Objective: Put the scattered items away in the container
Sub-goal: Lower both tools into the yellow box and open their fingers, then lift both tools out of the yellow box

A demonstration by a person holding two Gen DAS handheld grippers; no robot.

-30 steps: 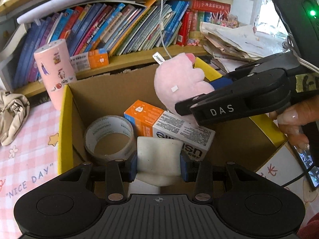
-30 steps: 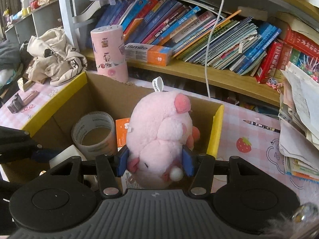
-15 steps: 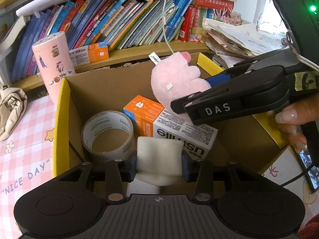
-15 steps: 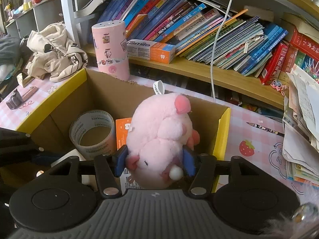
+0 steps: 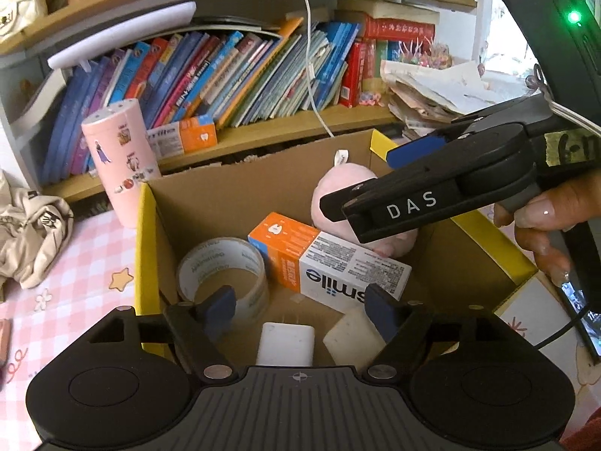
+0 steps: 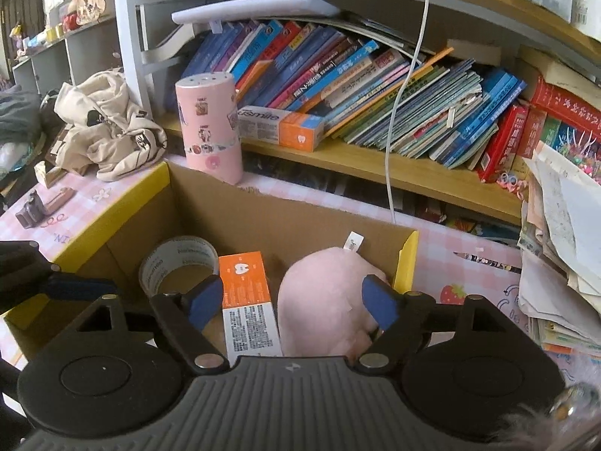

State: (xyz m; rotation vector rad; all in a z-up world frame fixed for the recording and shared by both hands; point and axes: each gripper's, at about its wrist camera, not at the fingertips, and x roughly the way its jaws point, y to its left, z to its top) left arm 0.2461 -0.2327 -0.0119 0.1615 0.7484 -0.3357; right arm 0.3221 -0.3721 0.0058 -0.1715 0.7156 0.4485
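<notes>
- Left gripper [image 5: 300, 306] jaws are opening, nothing pressed between them; the white block [image 5: 287, 344] lies directly below in the cardboard box [image 5: 146, 248].
- Right gripper [image 6: 289, 302] jaws are opening too; the pink plush toy [image 6: 326, 300] rests under them, toward the right jaw.
- Both hang over the box; the worktop [image 5: 75, 263] lies left, nearer the left gripper.

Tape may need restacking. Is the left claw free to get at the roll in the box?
Probably yes: the left claw is opening with nothing gripped, and the tape lies uncovered just beyond its left finger.

The left gripper [image 5: 300, 306] and the right gripper [image 6: 291, 302] both tilt downward with jaws opening and blue pads clear of anything, a person's hand [image 5: 544, 221] wrapped around the right one's handle.
</notes>
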